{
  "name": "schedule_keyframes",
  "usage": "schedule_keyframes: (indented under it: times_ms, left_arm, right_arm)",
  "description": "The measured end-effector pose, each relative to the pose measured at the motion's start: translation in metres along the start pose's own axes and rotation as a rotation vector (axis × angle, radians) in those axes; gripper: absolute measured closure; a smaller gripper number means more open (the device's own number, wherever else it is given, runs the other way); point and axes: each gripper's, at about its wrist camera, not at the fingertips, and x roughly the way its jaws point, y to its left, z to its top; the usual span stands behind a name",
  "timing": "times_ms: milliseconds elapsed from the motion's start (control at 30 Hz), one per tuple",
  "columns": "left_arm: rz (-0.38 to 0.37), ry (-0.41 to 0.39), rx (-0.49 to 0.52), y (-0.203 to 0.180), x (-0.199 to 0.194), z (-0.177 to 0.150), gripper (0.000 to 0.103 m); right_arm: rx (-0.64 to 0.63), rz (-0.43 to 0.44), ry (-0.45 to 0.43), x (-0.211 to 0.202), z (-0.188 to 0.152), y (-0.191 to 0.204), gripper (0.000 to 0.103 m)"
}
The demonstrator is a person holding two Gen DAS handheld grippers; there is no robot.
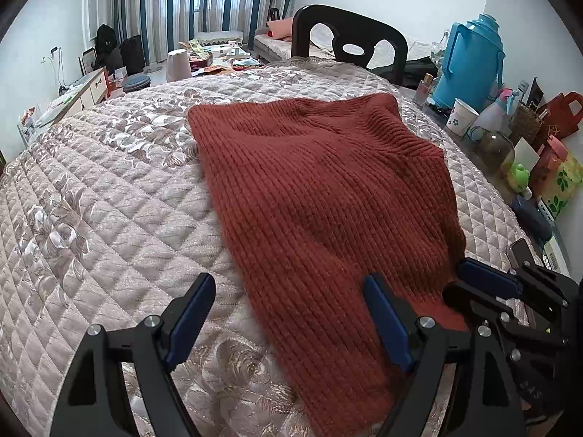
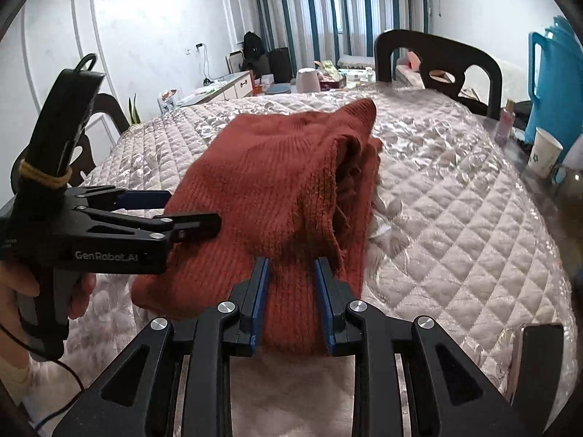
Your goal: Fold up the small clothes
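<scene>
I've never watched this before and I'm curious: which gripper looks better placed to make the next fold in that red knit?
Probably the right gripper: its jaws already pinch the near edge of the red sweater. The left gripper stands wide open over the sweater's left edge, holding nothing.

Both views bright, even daylight from the striped curtains [image 2: 339, 14] at 12 o'clock. Shadows soft and weak. Sheen glare on the quilted cover [image 2: 448, 196], strongest toward 1 o'clock in the right view. Heavy fisheye bend, black vignette at all corners. Mild blur at 6 o'clock and on the hand [image 2: 78, 291] at 8 o'clock.
</scene>
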Motion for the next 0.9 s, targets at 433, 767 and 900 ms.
schedule_keyframes:
  times_ms: [433,767,900]
  left_arm:
    - [-0.035,0.024,-0.008,-0.004,-0.001,-0.020,0.015]
    - [-0.019,0.014,0.013,-0.007,-0.009,-0.031,0.014]
    - [0.012,-0.007,0.034,-0.009,-0.014,-0.034,0.012]
  right_arm:
    - [-0.011,-0.124,-0.044,-0.022,0.011,-0.016,0.077]
    - [0.018,-0.009,-0.009,0.028,0.055,-0.013,0.077]
    - [0.071,-0.037,0.040,0.046,0.049,-0.038,0.076]
